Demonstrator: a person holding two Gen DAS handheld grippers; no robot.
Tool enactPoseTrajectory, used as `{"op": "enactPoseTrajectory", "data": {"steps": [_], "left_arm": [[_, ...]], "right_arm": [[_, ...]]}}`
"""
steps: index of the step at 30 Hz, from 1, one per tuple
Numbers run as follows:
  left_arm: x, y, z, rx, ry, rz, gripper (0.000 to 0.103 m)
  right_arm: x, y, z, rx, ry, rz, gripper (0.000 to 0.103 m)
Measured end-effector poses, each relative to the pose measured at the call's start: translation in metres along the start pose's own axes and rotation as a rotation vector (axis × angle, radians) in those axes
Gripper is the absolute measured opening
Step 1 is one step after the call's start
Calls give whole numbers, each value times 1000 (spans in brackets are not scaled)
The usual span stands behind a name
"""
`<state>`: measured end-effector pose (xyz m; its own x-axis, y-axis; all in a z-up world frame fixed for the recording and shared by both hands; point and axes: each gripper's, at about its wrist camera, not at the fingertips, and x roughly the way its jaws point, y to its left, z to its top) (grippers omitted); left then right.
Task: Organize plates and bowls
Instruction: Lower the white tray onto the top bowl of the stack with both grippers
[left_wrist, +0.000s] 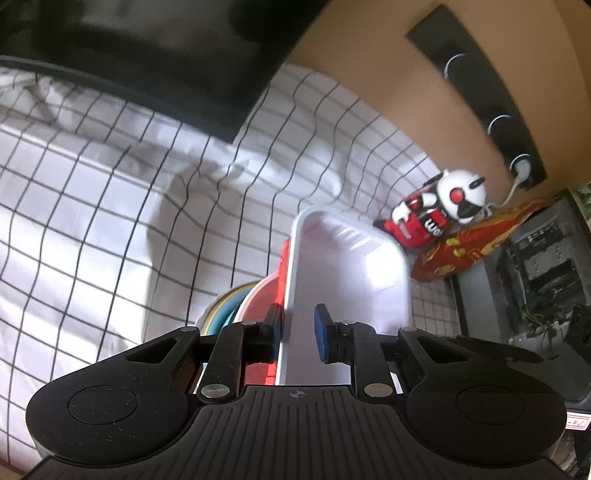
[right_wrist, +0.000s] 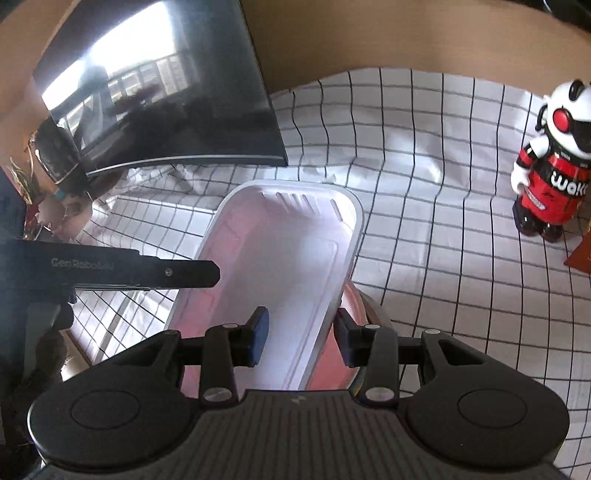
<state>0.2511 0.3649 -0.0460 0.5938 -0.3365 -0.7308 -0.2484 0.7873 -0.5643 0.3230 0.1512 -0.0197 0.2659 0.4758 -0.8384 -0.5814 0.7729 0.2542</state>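
Observation:
A white rectangular basin (left_wrist: 351, 277) (right_wrist: 280, 251) hangs tilted between both grippers above the checked cloth. My left gripper (left_wrist: 299, 332) is shut on its left rim, one pad outside the wall and one inside. My right gripper (right_wrist: 303, 338) is shut on the opposite rim in the same way. Under the basin sits a stack of dishes: a pink-red bowl (left_wrist: 258, 299) (right_wrist: 351, 310) and a blue and yellow plate (left_wrist: 223, 310), mostly hidden by the basin. In the right wrist view the left gripper's black side bar (right_wrist: 147, 273) reaches the basin's left edge.
A white cloth with black checks (left_wrist: 92, 221) (right_wrist: 424, 184) covers the table. A dark monitor (left_wrist: 147, 55) (right_wrist: 166, 110) stands at the back. A red and white robot figurine (left_wrist: 436, 214) (right_wrist: 550, 166) and a red snack bag (left_wrist: 472, 243) stand to the right. A black socket strip (left_wrist: 480, 92) is on the wall.

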Motion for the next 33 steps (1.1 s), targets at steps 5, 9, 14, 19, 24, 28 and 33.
{"op": "enactPoseTrajectory", "data": {"steps": [5,9,14,19,24,28,33], "left_arm": [[-5,-1,1,10,-20,11,22],[-3,1,-3,-13,-9,12,22],[-3,-1,-9,-8,-5,49,22],[-8,-10,-14,47,-19,74,22],[-9,-12,-16,65,-14,75,22],[-6,-5,-13,27,12,38,22],[-9,-3,-7,21,-3,34,22]], "right_arm": [[-5,-5,-1,2,-8,-1,40],[2,-5,0,12,18,31,40],[4,-1,-1,-13,21,45,40],[5,-1,0,-10,17,42,40],[6,-2,1,-7,18,38,40],[8,-3,1,8,20,30,40],[3,2,-1,5,3,36,40]]}}
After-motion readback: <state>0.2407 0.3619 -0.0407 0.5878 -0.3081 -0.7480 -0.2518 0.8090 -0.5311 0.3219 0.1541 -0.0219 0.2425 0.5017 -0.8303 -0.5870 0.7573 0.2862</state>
